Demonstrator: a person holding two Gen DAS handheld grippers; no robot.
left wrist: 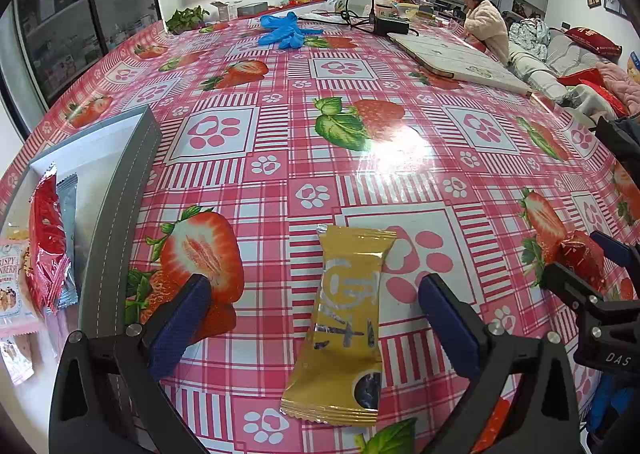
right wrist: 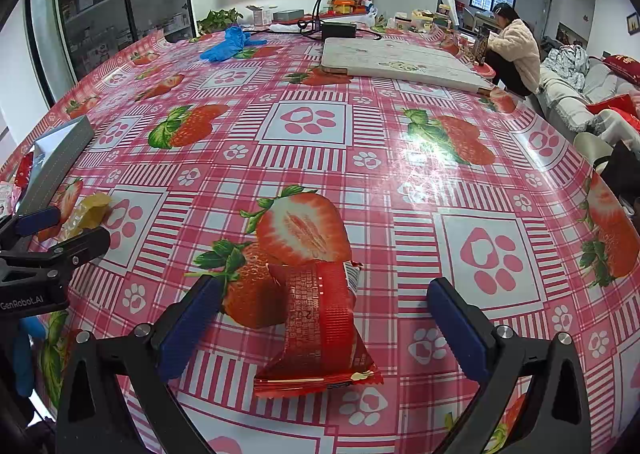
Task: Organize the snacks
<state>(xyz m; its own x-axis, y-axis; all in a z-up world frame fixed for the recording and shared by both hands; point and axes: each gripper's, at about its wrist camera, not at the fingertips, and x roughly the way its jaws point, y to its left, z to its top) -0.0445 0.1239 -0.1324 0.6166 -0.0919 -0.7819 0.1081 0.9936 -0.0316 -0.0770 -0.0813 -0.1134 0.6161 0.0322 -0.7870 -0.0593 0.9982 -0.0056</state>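
A gold snack packet lies flat on the strawberry tablecloth between the wide-apart fingers of my left gripper, which is open around it without touching. A red snack packet lies between the fingers of my right gripper, also open. A grey-rimmed white box at the left holds a red packet, a grey-blue packet and other snacks. The right gripper and red packet show at the right edge of the left wrist view; the gold packet and left gripper show at the left of the right wrist view.
Blue gloves lie at the table's far side, near a black power adapter with cables. A white flat board lies at the far right. A person in a pale fleece sits beyond the table. A TV hangs on the wall.
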